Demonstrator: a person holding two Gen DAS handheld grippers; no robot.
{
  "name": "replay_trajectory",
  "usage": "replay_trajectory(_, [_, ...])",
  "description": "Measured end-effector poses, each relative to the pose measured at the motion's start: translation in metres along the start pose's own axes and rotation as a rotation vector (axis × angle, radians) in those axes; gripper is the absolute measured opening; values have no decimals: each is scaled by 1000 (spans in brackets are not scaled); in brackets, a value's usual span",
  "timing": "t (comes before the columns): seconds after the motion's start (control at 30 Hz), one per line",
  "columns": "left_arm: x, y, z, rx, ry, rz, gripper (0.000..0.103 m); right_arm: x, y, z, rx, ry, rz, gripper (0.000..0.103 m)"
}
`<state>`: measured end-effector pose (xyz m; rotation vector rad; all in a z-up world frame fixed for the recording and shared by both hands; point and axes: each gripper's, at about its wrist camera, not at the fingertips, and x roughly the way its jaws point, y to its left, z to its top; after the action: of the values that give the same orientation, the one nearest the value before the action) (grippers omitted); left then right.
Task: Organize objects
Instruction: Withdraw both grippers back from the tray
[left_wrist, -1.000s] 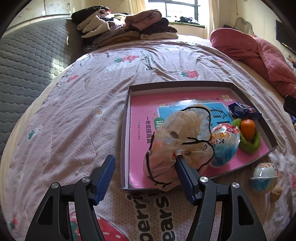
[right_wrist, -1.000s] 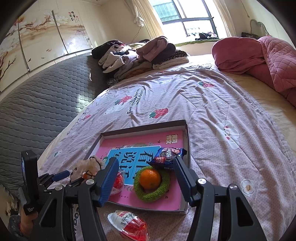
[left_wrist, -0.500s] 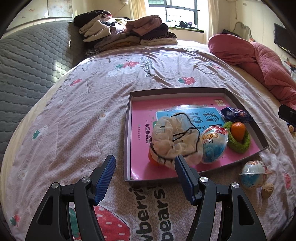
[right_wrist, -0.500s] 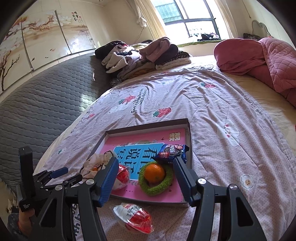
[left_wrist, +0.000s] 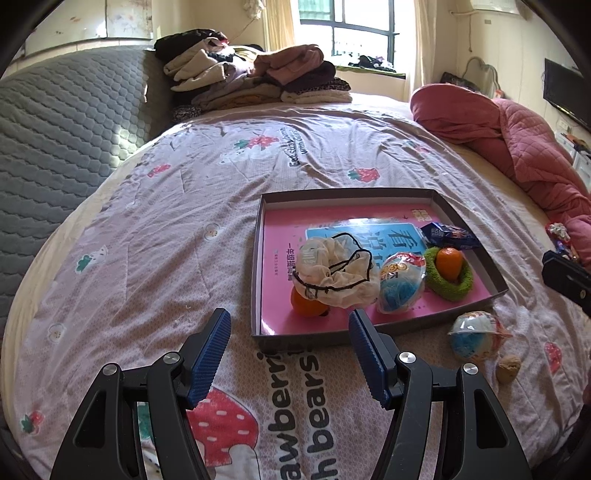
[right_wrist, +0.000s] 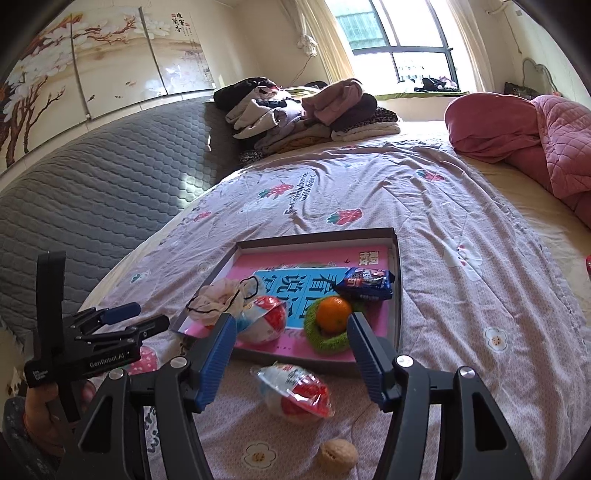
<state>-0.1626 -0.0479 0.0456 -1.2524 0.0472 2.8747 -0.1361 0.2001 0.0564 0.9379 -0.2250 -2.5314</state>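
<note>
Withdrawn: left tongs (left_wrist: 288, 325) off mesh bag (left_wrist: 334, 271), apart, empty; right tongs (right_wrist: 290, 328) opening, empty

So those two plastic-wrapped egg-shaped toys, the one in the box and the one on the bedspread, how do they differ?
The egg in the box lies inside the tray, touching the cream drawstring pouch; the egg on the bedspread lies outside, in front of the tray's near wall, close to a walnut. The boxed one is partly hidden behind the right gripper; the loose one is in full view. Both are red, white and blue in clear wrap.
</note>
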Motion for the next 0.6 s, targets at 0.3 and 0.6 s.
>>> replay_trajectory(0.3, [-21,-2,-14,-2,-3,-4,68,-17,5,-14,-7,-17,8,63])
replay_trajectory(0.6, [-36,-10,-27,-9,-13,-26,68,-31,21,-29,-73,-40,-4,63])
